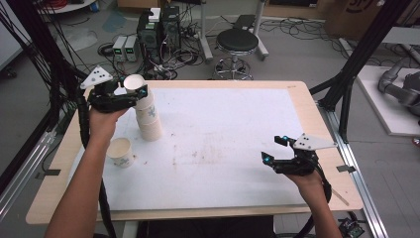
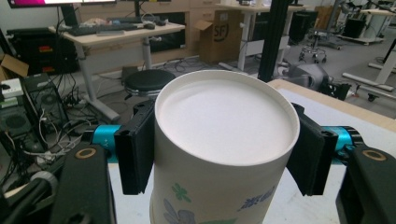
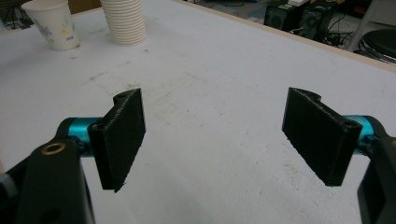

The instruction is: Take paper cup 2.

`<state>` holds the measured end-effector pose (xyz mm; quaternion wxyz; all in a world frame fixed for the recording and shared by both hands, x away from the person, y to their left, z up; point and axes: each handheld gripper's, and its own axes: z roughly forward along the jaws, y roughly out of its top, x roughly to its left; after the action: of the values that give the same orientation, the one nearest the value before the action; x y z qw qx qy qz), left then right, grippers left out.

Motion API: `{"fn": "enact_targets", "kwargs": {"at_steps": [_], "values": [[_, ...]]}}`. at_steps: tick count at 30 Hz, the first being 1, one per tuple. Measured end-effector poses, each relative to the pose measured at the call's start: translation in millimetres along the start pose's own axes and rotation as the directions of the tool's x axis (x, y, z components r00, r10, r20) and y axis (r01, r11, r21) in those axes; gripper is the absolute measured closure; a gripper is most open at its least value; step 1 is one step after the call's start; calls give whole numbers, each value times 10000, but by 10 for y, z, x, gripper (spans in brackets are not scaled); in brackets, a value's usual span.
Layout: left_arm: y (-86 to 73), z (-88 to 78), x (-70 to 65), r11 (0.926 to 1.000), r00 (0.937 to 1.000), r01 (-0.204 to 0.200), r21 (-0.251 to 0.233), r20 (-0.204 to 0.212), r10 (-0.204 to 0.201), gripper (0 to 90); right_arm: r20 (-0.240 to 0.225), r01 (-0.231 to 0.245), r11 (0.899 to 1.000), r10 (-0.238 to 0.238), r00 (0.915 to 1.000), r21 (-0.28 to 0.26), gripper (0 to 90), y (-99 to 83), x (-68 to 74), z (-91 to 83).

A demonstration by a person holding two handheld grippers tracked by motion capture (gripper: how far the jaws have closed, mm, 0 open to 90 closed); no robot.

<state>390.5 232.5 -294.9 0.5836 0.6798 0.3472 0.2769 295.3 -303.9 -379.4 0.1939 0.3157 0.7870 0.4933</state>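
A stack of upturned paper cups (image 1: 149, 120) stands at the table's back left; in the right gripper view the stack (image 3: 123, 21) shows far off. My left gripper (image 1: 132, 89) is shut on the top cup (image 1: 134, 82) at the head of that stack. In the left gripper view both black pads (image 2: 136, 148) press the sides of this cup (image 2: 226, 119), its base facing up. A single upright cup (image 1: 121, 151) with a flower print sits in front of the stack, also seen as the lone cup (image 3: 51, 24). My right gripper (image 1: 275, 149) hovers open at the front right, jaws (image 3: 215, 135) wide with nothing between them.
The white mat (image 1: 223, 129) covers most of the wooden table (image 1: 302, 91). Beyond the far edge are a black stool (image 1: 237, 42), computer towers (image 1: 158, 27) and tangled cables. Black frame posts (image 1: 356, 59) rise at both sides.
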Motion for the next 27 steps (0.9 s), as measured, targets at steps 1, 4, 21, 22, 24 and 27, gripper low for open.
{"fn": "enact_targets", "kwargs": {"at_steps": [1,4,21,22,24,27], "values": [[27,-10,-12,10000,10000,-11,-85,55,12,340,8,-3,10000,3,10000,11,219,0,0,1],[80,-31,-65,9992,9998,-72,-390,159,78,341,1,16,10000,-16,10000,12,219,1,1,4],[40,180,-651,9991,9499,-259,-346,3107,354,338,-451,-66,10000,64,9990,-50,219,11,6,50],[30,201,-684,9992,9452,-285,-297,3245,366,337,-465,-59,10000,58,9989,-23,219,10,7,54],[12,238,-751,9992,9355,-331,-213,3512,385,337,-543,-111,9999,110,9985,-14,219,10,10,63],[-33,286,-853,9990,9275,-401,-171,3712,436,337,-539,-40,10000,36,9985,-64,218,12,3,65]]}}
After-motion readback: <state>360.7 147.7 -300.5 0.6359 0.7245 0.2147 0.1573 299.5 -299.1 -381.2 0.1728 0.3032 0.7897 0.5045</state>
